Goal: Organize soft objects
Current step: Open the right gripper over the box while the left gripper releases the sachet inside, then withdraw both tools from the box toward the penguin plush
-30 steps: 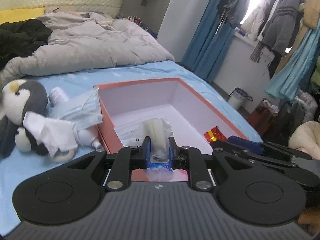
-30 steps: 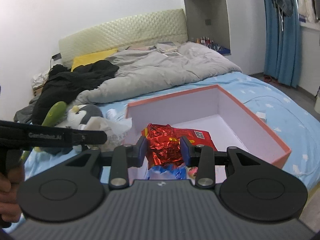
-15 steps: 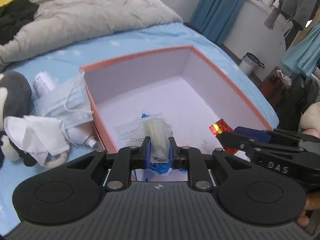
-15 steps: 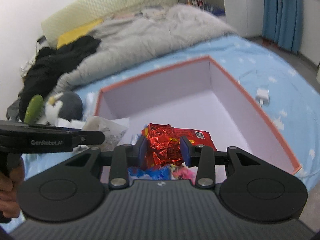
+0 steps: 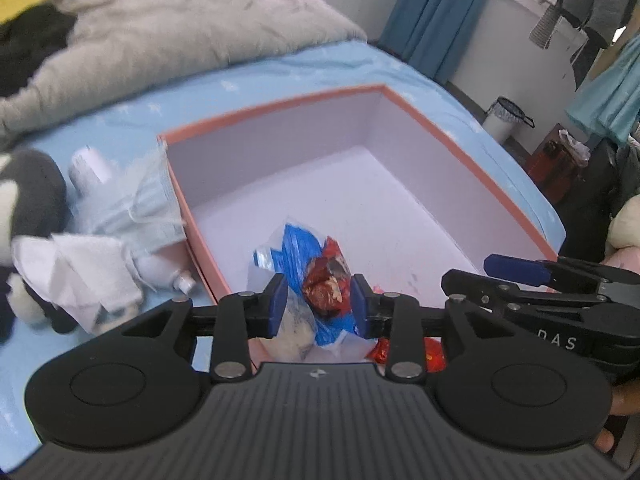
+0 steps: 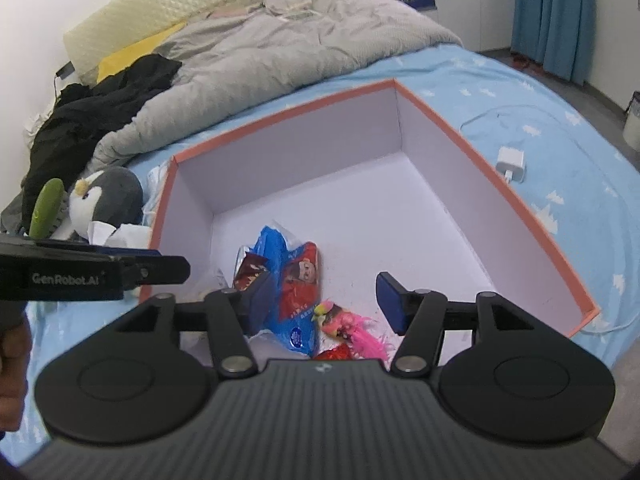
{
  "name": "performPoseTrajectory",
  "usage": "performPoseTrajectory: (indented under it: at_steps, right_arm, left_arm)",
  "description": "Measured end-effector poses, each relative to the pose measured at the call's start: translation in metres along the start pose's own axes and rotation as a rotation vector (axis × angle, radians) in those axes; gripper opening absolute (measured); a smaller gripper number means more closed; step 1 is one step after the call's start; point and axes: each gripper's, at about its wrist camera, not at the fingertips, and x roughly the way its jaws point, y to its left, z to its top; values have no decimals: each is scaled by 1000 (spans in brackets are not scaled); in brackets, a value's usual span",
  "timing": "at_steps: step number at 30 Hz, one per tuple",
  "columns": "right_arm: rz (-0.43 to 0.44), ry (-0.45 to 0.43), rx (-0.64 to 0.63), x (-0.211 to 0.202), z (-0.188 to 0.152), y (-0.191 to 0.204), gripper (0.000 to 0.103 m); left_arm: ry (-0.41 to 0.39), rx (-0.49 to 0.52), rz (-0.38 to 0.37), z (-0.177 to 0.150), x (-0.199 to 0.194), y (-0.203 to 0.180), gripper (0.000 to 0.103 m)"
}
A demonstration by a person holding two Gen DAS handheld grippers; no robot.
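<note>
An orange-rimmed box [image 5: 280, 104] with a white inside lies on the blue bed sheet. My left gripper [image 5: 318, 306] hangs over its near corner, jaws opening, pads clear of the blue-and-white packet [image 5: 300, 248] lying below them on the box floor. My right gripper [image 6: 326, 304] is also over the box, jaws opening wide and nothing pressed between them. Under it lie the blue and red snack packet [image 6: 288, 280], a pink feathery toy [image 6: 352, 328] and a red foil packet [image 6: 336, 354]. Each gripper shows at the edge of the other's view.
Left of the box lie a penguin plush [image 6: 108, 196], a face mask [image 5: 148, 208], a white tissue [image 5: 76, 272] and a small bottle [image 5: 90, 164]. A white charger [image 6: 511, 162] with its cable lies to the right. A grey duvet [image 6: 280, 48] fills the far bed.
Both grippers came forward and down over the box. Their jaws opened, and the white packet and the red foil packet left the pads and now lie in the box.
</note>
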Motion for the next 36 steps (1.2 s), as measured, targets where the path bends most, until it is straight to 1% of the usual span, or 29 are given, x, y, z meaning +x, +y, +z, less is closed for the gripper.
performPoseTrajectory:
  at_steps: [3,6,9,13,15,18,19,21,24,28,31,34,36]
  right_arm:
    - [8,-45,-3,-13,-4,3,59]
    - [18,-93,-20,-29,-10,10,59]
    - [29,-139,-32,-44,-17,18,59]
    - [46,-187,-54,-62,-26,30,59]
    - [60,-207,-64,-69,-31,36,59]
    - [75,-229,-83,-80,-38,46,59]
    - [83,-230,-82,-84,-40,49,59]
    - [118,-258,-67,-97,-43,52,59]
    - [143,-288,-56,-113,-48,59,59]
    - [159,-303,-72,-127,-59,70,59]
    - [164,-310,-80,-133,-69,77,59]
    - [171,-309,-95,-138,-82,86,59]
    - [172,-305,-106,-140,-90,91,60]
  left_arm:
    - [-53,16,-12,-3,-20,-4,40]
    - [-114,26,-8,-10,-43,-5,40]
    - [-155,35,-20,-19,-64,-6,40]
    - [-198,33,-17,-38,-87,-6,40]
    - [-206,25,-13,-47,-96,-5,40]
    - [-241,16,21,-62,-113,-5,40]
    - [-252,12,31,-66,-120,-5,40]
    - [-271,4,26,-75,-132,-4,40]
    - [-293,-9,19,-86,-148,-3,40]
    - [-309,-19,9,-100,-164,-1,40]
    - [-326,-24,28,-117,-174,-1,40]
    - [-322,-50,30,-134,-182,4,40]
    - [-324,-61,44,-145,-187,8,40]
